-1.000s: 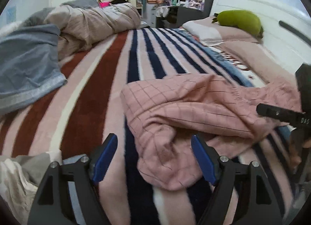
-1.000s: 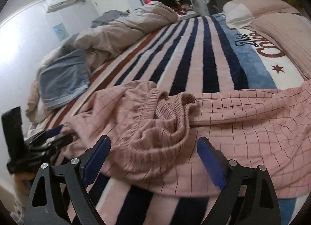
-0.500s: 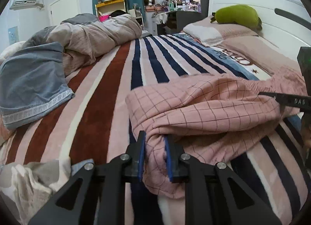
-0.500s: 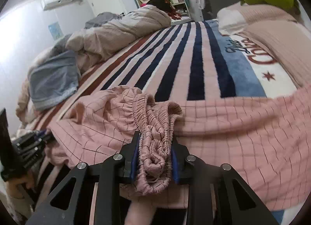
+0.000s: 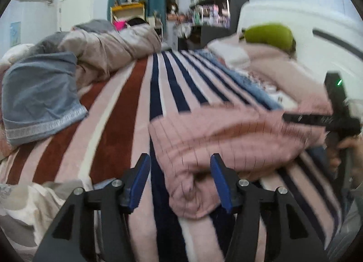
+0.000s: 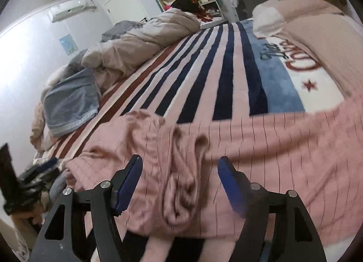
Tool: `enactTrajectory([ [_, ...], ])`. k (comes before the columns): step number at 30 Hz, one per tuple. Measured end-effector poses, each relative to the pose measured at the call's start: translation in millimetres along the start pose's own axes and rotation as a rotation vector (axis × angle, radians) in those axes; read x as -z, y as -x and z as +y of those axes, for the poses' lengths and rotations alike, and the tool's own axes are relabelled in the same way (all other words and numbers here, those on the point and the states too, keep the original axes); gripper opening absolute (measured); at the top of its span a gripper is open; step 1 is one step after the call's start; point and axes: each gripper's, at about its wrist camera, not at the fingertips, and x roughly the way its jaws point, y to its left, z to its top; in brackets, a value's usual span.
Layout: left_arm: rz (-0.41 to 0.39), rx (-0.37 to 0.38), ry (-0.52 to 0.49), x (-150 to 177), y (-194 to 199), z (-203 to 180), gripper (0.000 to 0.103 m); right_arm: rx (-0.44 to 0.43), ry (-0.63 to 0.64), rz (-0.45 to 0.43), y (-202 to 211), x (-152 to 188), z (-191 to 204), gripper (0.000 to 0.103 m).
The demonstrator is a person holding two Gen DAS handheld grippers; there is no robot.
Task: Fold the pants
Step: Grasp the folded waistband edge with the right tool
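Note:
Pink checked pants (image 5: 222, 135) lie crumpled on the striped bed blanket (image 5: 127, 112). In the left wrist view my left gripper (image 5: 180, 180) is open, its blue pads either side of a hanging fold of the pants. In the right wrist view my right gripper (image 6: 179, 185) is open over the bunched elastic waistband (image 6: 181, 180) of the pants (image 6: 272, 148). The right gripper's black body (image 5: 338, 112) shows at the right edge of the left view; the left gripper (image 6: 38, 171) shows blurred at the lower left of the right view.
A grey-blue folded cloth (image 5: 43, 101) and a beige duvet (image 5: 109, 44) lie at the left of the bed. Pillows (image 5: 261, 58) and a green plush (image 5: 270, 35) sit by the white headboard. Pale fabric (image 5: 29, 200) lies at the near left.
Both grippers were shut on the pants half a second ago and have opened, letting the cloth go. Both views are blurred from motion and have pulled back slightly.

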Motion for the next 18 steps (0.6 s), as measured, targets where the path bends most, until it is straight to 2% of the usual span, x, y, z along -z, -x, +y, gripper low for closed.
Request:
enactTrajectory([
  [4, -0.03, 0.009, 0.06, -9, -1, 5, 0.053, 0.017, 0.043, 0.062, -25, -14, 3, 0.07],
  [8, -0.003, 0.029, 0.094, -6, -15, 6, 0.054, -0.032, 0.044, 0.162, -59, -13, 2, 0.067],
  [10, 0.031, 0.03, 0.105, -3, -23, 6, 0.054, 0.006, 0.087, 0.147, -63, -11, 6, 0.032],
  [11, 0.047, 0.028, 0.106, -2, -27, 6, 0.054, 0.014, 0.096, 0.137, -63, -9, 7, 0.029],
  [13, 0.066, 0.026, 0.102, -1, -33, 4, 0.054, 0.011, 0.076, 0.099, -56, -9, 5, 0.018],
  [18, 0.065, -0.005, 0.087, -8, -41, -3, 0.058, 0.03, 0.017, -0.013, -28, -14, -7, 0.011],
])
